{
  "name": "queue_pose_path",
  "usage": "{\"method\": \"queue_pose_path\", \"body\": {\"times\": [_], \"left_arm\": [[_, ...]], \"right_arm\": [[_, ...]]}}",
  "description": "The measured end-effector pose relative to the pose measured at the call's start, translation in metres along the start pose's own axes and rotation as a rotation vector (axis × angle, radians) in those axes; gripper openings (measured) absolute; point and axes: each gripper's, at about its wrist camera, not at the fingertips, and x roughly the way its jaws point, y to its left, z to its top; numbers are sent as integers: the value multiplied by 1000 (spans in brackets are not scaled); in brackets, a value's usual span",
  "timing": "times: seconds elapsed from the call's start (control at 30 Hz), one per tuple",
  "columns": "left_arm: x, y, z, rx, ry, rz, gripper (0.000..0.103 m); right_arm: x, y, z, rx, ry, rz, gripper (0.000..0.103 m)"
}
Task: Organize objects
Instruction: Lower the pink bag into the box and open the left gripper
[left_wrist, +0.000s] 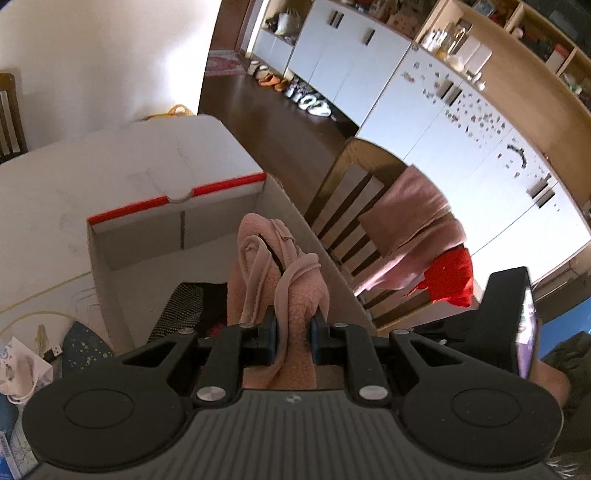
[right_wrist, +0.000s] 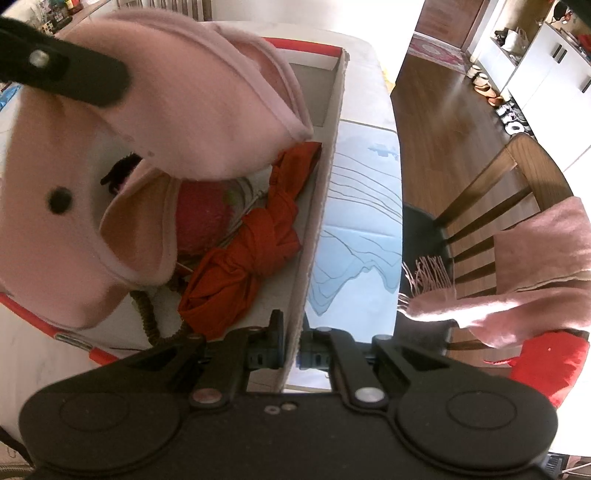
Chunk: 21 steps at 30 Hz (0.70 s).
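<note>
My left gripper (left_wrist: 293, 338) is shut on a pink fleece hat (left_wrist: 275, 273) and holds it above a white cardboard box with red trim (left_wrist: 177, 201). In the right wrist view the hat (right_wrist: 177, 122) hangs over the box, with the left gripper's black finger (right_wrist: 70, 75) on it. My right gripper (right_wrist: 293, 349) is shut on the box's right wall (right_wrist: 317, 221). Inside the box lie an orange knotted cloth (right_wrist: 255, 243), a pink-red knit item (right_wrist: 201, 218) and a braided cord (right_wrist: 147, 314).
The box stands on a white table (left_wrist: 92, 166) with a blue-line drawing (right_wrist: 362, 229). A wooden chair (left_wrist: 354, 206) draped with a pink scarf (left_wrist: 417, 221) and a red cloth (left_wrist: 450, 277) stands to the right. Small items (left_wrist: 22, 365) lie at the table's left.
</note>
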Motion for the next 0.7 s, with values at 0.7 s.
{"method": "queue_pose_path", "body": {"times": [0.7], "left_arm": [[78, -10, -11, 42, 163, 27, 16]], "right_arm": [[3, -4, -1, 0, 0, 16, 5]]}}
